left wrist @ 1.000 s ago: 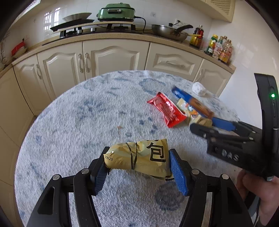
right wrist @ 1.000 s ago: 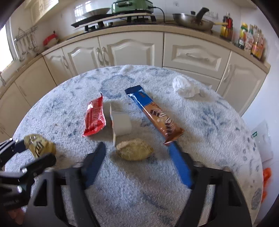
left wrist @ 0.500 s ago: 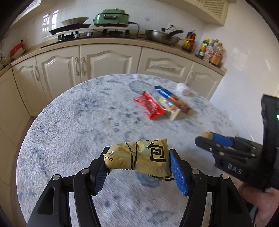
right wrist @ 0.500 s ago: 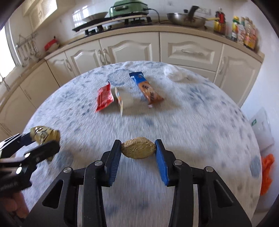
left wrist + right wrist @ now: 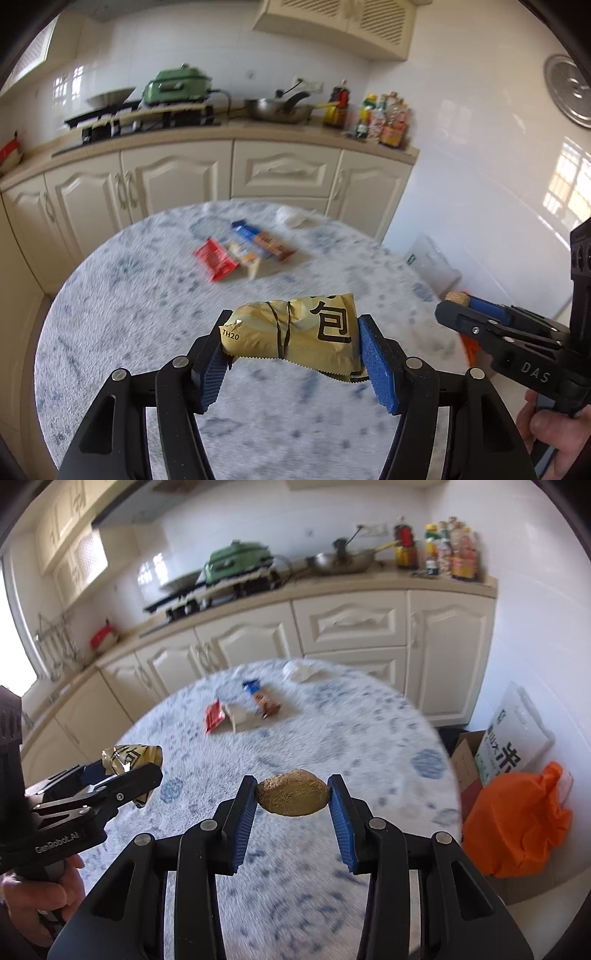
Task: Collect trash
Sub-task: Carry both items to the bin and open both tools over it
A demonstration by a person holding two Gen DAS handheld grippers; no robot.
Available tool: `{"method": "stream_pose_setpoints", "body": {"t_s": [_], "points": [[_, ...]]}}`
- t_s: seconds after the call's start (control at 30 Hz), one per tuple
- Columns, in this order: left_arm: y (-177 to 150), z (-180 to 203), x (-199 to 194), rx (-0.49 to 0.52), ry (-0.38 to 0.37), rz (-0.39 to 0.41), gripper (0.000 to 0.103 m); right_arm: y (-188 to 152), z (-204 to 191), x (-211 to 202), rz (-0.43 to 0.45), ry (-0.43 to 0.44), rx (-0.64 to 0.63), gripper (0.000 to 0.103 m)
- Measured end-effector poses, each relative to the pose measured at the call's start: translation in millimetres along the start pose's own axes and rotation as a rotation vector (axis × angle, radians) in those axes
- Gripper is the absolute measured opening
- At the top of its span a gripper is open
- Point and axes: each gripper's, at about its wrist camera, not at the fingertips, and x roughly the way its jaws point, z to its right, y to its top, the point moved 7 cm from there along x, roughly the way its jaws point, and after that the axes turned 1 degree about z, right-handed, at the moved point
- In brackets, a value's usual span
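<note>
My left gripper (image 5: 291,350) is shut on a crumpled yellow wrapper (image 5: 295,332) and holds it above the near part of the round table (image 5: 129,314). My right gripper (image 5: 292,797) is shut on a brown fuzzy husk (image 5: 292,797), also lifted above the table (image 5: 369,738). On the far side of the table lie a red wrapper (image 5: 216,258), a small white carton (image 5: 245,256), a blue and brown bar wrapper (image 5: 264,240) and a white crumpled tissue (image 5: 293,218). The right gripper (image 5: 454,306) also shows at the right of the left wrist view.
An orange bag (image 5: 517,823) sits on the floor right of the table, beside a cardboard box (image 5: 467,764) and a white sack (image 5: 513,734). Cream cabinets (image 5: 177,184) and a counter with stove, pan and bottles stand behind the table.
The right gripper closed on the brown husk and lifted it off the table. Both grippers rose and pulled back from the table; the left kept its hold on the yellow wrapper.
</note>
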Motion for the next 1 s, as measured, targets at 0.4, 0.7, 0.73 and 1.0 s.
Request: {"method": "stream_pose_setpoints", "body": {"t_s": [0.4, 0.7, 0.73, 1.0], "points": [[27, 97, -35, 0.124, -0.1, 0.087, 0.061, 13, 79, -90, 0.151, -0.083, 0.1, 0.04], [22, 221, -10, 0.275, -0.292, 0.046, 0.061, -25, 192, -173, 0.197, -0.306, 0.263, 0.04], [18, 238, -3, 0.294, -0.318, 0.03, 0.061, -31, 202, -179, 0.195, -0.323, 0.28, 0.04], [-30, 345, 49, 0.445, -0.473, -0.134, 0.061, -109, 297, -215, 0.125, -0.483, 0.481, 0.04]]}}
